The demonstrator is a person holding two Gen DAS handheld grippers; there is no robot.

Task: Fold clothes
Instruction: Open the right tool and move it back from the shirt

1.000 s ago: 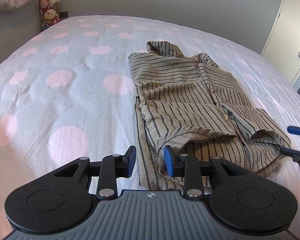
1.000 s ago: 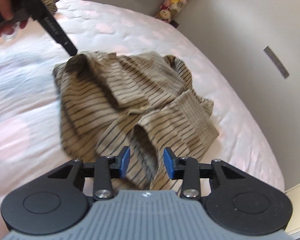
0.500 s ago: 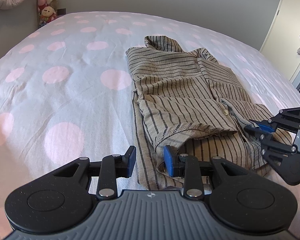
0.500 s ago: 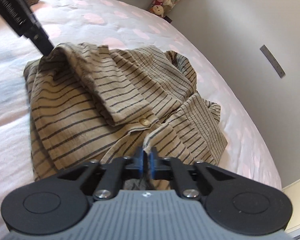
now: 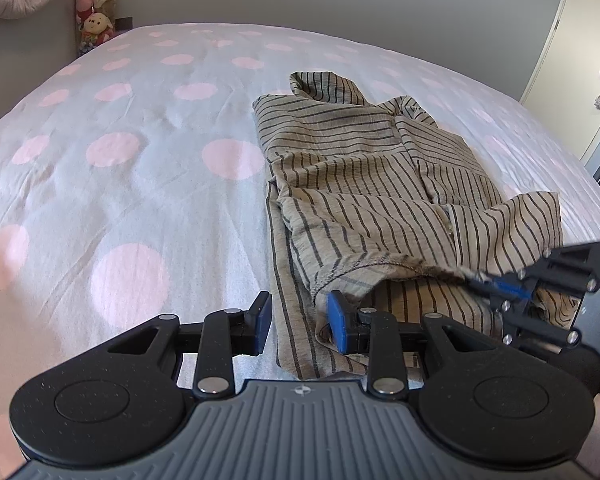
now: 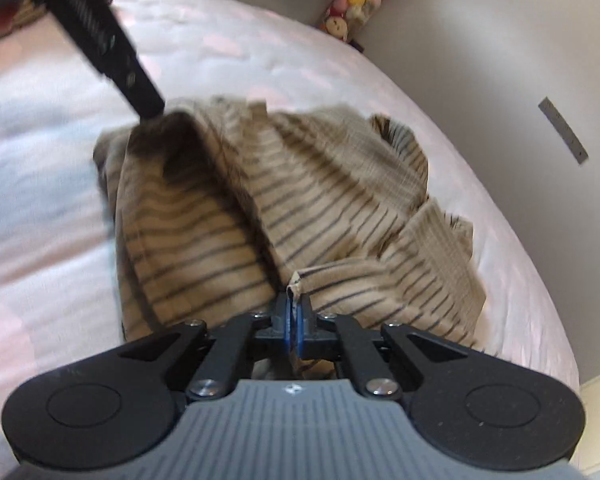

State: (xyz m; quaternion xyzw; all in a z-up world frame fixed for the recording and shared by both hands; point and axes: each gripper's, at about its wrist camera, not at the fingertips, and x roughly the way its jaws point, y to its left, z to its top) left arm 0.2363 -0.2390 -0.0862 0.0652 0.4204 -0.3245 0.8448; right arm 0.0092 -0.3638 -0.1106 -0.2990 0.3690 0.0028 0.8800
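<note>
Nearest the left wrist camera, the left gripper (image 5: 299, 323) hangs low over the shirt's near hem with its jaws apart; the hem lies between the blue pads (image 5: 339, 322), but they do not press on it, so this gripper is released. Just right of it, the right gripper (image 6: 294, 317) is clenched on an edge of the shirt (image 5: 372, 184): in its own view a small fold of striped cloth sticks up from between the closed pads, and cloth nearby is lifted off the bed. Beyond both grippers the beige, dark-striped shirt lies partly folded on the bed (image 5: 148, 168), right of the middle, collar at the far end. At the far left corner, past the dotted sheet, stand some plush toys (image 5: 94, 4).
</note>
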